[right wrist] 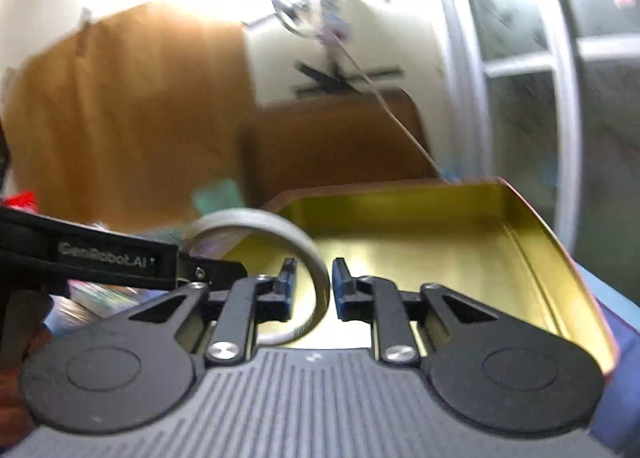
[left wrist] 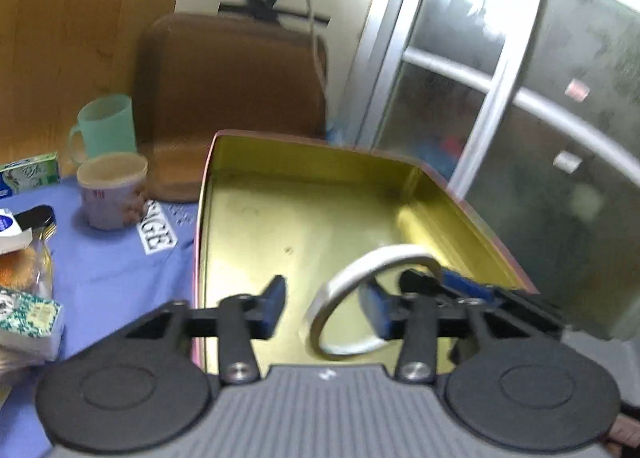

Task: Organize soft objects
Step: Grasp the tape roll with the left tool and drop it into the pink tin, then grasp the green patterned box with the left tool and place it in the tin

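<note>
a white roll of tape stands on edge inside an open gold-lined tin box, near the box's front right part. the left tongs straddle the near side of the roll: the right blue pad lies inside the ring against the band, the left pad stands clear of it, so the jaws are partly apart and not clamped on the band. in the right wrist view the right tongs sit with the tape band running between their blue pads; the gap is narrow and the band looks just free of the right pad, though blur makes a light touch hard to rule out. the other tool's black finger reaches the roll from the left in that view.

the tin box rests on a blue cloth that covers the desk. left of the box stand a printed paper cup and, behind it, a mint green mug. small packets and a tissue pack lie at the far left edge. a brown chair back stands behind the box, beside a frosted glass door.
</note>
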{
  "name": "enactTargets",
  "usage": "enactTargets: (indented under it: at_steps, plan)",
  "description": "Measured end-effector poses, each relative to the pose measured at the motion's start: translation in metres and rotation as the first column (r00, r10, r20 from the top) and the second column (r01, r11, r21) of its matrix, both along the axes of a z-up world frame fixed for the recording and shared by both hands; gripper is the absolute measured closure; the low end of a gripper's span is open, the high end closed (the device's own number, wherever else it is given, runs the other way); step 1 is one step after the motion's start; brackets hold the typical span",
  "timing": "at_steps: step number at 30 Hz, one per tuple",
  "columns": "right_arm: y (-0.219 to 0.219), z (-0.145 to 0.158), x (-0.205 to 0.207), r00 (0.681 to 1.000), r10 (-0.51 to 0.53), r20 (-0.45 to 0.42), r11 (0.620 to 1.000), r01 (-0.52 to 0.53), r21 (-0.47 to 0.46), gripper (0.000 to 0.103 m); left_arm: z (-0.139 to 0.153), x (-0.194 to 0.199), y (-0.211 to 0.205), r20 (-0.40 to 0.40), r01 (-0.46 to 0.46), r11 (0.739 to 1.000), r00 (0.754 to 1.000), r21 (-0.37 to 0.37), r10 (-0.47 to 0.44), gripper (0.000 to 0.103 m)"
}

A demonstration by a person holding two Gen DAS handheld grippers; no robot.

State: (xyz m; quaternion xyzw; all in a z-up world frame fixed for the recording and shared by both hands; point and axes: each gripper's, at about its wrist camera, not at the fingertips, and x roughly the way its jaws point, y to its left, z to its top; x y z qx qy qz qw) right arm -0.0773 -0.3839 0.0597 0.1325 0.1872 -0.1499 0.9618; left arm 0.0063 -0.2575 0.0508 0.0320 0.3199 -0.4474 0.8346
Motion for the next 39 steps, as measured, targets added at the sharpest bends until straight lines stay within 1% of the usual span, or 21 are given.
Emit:
enactTargets:
  at_steps: [1, 3, 6, 8, 9, 12, 13, 15, 17, 21, 24, 27, 29, 30, 31, 32, 33, 34, 35, 37, 39]
  plan:
    - [-0.007, -0.005, 0.003, 0.999, -0.022, -0.026, 1.0, 0.022, 0.011, 0.064, -0.004, 0.0, 0.0, -0.012, -0.007, 1.0, 1.0, 0.027, 0.008, 0.047]
    - [-0.02, -0.015, 0.006, 0.998, -0.042, -0.039, 0.998, 0.044, 0.05, 0.052, -0.005, -0.001, 0.009, -0.024, -0.016, 1.0, 1.0, 0.01, 0.017, 0.043]
    - [-0.024, -0.02, -0.009, 0.998, -0.052, 0.024, 0.997, 0.051, 0.06, 0.048, 0.008, -0.001, 0.043, -0.001, -0.054, 0.997, 0.999, -0.063, 0.054, 0.036]
    - [-0.015, -0.019, -0.021, 0.995, -0.049, 0.083, 0.999, 0.05, -0.007, 0.047, 0.015, 0.0, 0.074, 0.012, -0.112, 0.987, 0.993, -0.117, 0.115, 0.022]
    - [-0.012, -0.019, -0.024, 0.991, -0.053, 0.12, 0.996, 0.062, -0.065, 0.045, 0.017, 0.001, 0.087, 0.017, -0.143, 0.98, 0.989, -0.136, 0.147, 0.022]
    - [-0.012, -0.019, -0.014, 0.974, -0.074, 0.216, 0.962, 0.126, -0.241, 0.028, 0.019, 0.003, 0.133, 0.037, -0.227, 0.961, 0.971, -0.156, 0.235, 0.022]
    - [-0.014, -0.017, -0.01, 0.971, -0.081, 0.224, 0.951, 0.142, -0.273, 0.028, 0.021, 0.007, 0.143, 0.046, -0.252, 0.955, 0.964, -0.154, 0.261, 0.022]
    - [-0.026, -0.014, 0.0, 0.974, -0.051, 0.222, 0.958, 0.11, -0.265, 0.026, 0.018, 0.004, 0.174, 0.059, -0.312, 0.938, 0.944, -0.152, 0.323, 0.022]
    - [-0.032, -0.013, 0.011, 0.983, -0.048, 0.177, 0.952, 0.099, -0.291, 0.025, 0.015, 0.007, 0.199, 0.049, -0.376, 0.914, 0.921, -0.152, 0.387, 0.02]
    - [-0.038, -0.012, 0.037, 0.987, 0.006, 0.16, 0.95, 0.044, -0.309, 0.025, 0.007, 0.016, 0.244, -0.017, -0.504, 0.847, 0.861, -0.167, 0.509, 0.02]
    - [-0.03, -0.014, 0.057, 0.988, 0.039, 0.146, 0.927, 0.019, -0.374, 0.025, 0.003, 0.02, 0.262, -0.055, -0.551, 0.815, 0.832, -0.178, 0.551, 0.02]
    - [-0.025, -0.018, 0.075, 0.988, 0.074, 0.132, 0.914, -0.014, -0.405, 0.025, 0.001, 0.021, 0.267, -0.047, -0.561, 0.811, 0.826, -0.167, 0.562, 0.02]
    - [-0.024, -0.017, 0.089, 0.995, 0.051, 0.092, 0.914, -0.009, -0.405, 0.025, -0.002, 0.023, 0.267, -0.046, -0.566, 0.809, 0.823, -0.156, 0.567, 0.02]
    - [-0.022, -0.011, 0.09, 0.996, 0.04, 0.085, 0.935, -0.008, -0.356, 0.027, -0.005, 0.022, 0.27, -0.044, -0.564, 0.811, 0.824, -0.157, 0.565, 0.02]
    - [-0.02, -0.004, 0.086, 0.992, 0.071, 0.105, 0.964, -0.041, -0.262, 0.027, -0.009, 0.022, 0.271, -0.045, -0.565, 0.81, 0.824, -0.156, 0.565, 0.02]
    - [-0.014, 0.001, 0.081, 0.983, 0.125, 0.136, 0.979, -0.1, -0.177, 0.027, -0.012, 0.023, 0.273, -0.051, -0.568, 0.809, 0.822, -0.155, 0.567, 0.02]
    - [-0.002, 0.004, 0.077, 0.969, 0.198, 0.146, 0.976, -0.182, -0.117, 0.028, -0.015, 0.025, 0.274, -0.067, -0.572, 0.806, 0.819, -0.152, 0.569, 0.02]
    - [0.013, 0.006, 0.078, 0.951, 0.281, 0.126, 0.958, -0.272, -0.088, 0.031, -0.019, 0.024, 0.275, -0.081, -0.574, 0.805, 0.819, -0.149, 0.568, 0.02]
    - [0.033, 0.005, 0.082, 0.919, 0.385, 0.087, 0.923, -0.381, -0.06, 0.033, -0.022, 0.027, 0.277, -0.101, -0.571, 0.808, 0.821, -0.148, 0.562, 0.02]
    - [0.065, -0.001, 0.093, 0.841, 0.541, 0.014, 0.841, -0.541, -0.002, 0.039, -0.025, 0.027, 0.28, -0.121, -0.558, 0.816, 0.83, -0.15, 0.545, 0.02]
    - [0.091, -0.01, 0.104, 0.771, 0.636, -0.038, 0.772, -0.635, 0.03, 0.039, -0.026, 0.022, 0.28, -0.117, -0.544, 0.826, 0.839, -0.151, 0.531, 0.02]
